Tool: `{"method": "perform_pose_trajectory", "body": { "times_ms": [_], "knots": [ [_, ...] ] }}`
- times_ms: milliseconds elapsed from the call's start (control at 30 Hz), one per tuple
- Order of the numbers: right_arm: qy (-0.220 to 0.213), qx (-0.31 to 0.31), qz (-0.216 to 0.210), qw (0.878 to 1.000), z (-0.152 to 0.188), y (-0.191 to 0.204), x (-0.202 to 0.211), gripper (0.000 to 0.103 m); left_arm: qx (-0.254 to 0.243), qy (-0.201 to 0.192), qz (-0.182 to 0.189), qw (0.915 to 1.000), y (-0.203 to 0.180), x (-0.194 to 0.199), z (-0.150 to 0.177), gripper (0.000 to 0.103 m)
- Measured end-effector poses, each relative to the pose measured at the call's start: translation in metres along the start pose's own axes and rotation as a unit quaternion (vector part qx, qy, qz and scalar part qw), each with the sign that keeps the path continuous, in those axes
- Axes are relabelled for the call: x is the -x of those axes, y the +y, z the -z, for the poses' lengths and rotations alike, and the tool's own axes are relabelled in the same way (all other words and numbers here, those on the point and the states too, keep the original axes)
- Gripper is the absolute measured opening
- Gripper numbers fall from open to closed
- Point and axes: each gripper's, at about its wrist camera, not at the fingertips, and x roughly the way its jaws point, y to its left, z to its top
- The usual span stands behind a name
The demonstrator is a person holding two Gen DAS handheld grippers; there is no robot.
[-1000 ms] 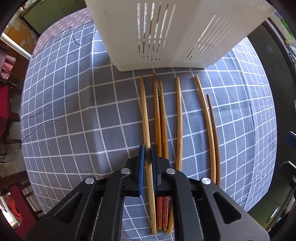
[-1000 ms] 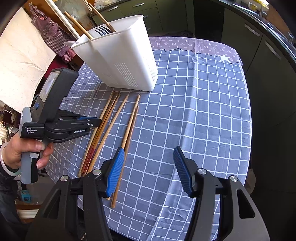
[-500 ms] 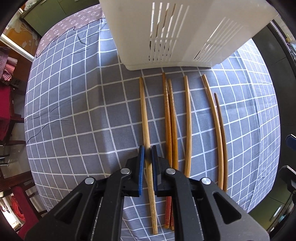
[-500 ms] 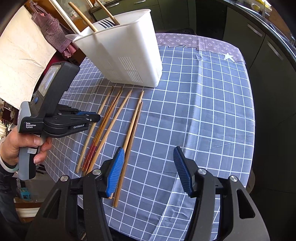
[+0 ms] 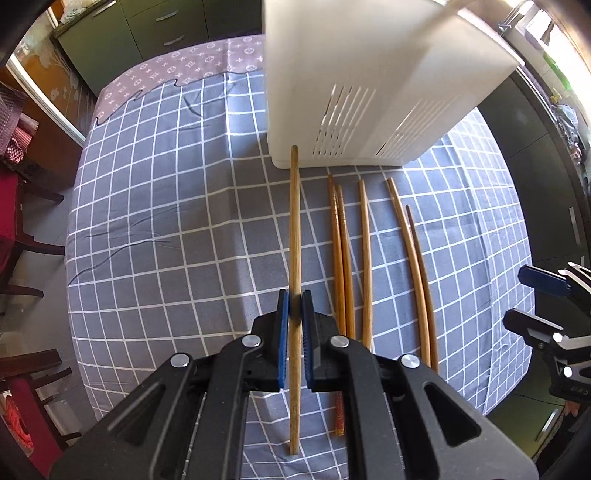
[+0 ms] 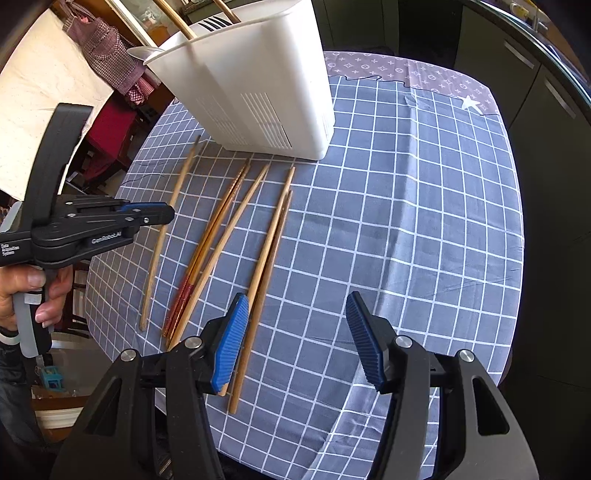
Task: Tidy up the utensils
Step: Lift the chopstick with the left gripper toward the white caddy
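There are six chopsticks out on the table. Five lie flat on the cloth (image 6: 424, 206) in a loose row, just in front of the bin (image 6: 258, 92). Two of these (image 5: 340, 258) lie side by side, touching, and have red ends. One (image 5: 366, 258) lies alone beside them. The last two (image 5: 413, 266) are thin and bent a little, and lie close together nearest the right gripper (image 6: 295, 336). The sixth stick (image 5: 294, 229) is in the left gripper (image 5: 294, 317). Its two blue pads are pressed tight on it, about halfway along. From the left wrist view, its far tip sits over the bottom edge of the bin. I cannot tell if it touches the bin.

All the sticks are long, thin, round and made of light brown wood.

The bin is one tall white plastic box with smooth sides and thin slots cut near the bottom. Two wooden sticks (image 6: 177, 22) poke out of its top, and something pale and spoon-shaped sits at its rim.

The cloth is grey-blue with white square lines, with a mauve patterned strip at the far end.

The right gripper is about half open with nothing between its ridged blue pads. It hangs over the near ends of the two bent sticks. A hand (image 6: 26, 295) holds the left gripper's handle.
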Motion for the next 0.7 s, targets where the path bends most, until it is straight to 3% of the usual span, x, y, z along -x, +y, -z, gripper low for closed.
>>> {"method": "perform_pose_trajectory", "body": {
  "times_ms": [333,700],
  "knots": [
    [0.003,0.012,0.009,1.0,-0.002,0.013,0.003,0.056,-0.009,-0.086,0.013,0.9962,0.01,0.079,0.022,0.007],
    [0.009,0.028,0.017,0.999,-0.003,0.032,0.005,0.056,-0.006,-0.129,0.027,0.9913,0.018,0.108,0.038,0.007]
  ]
}}
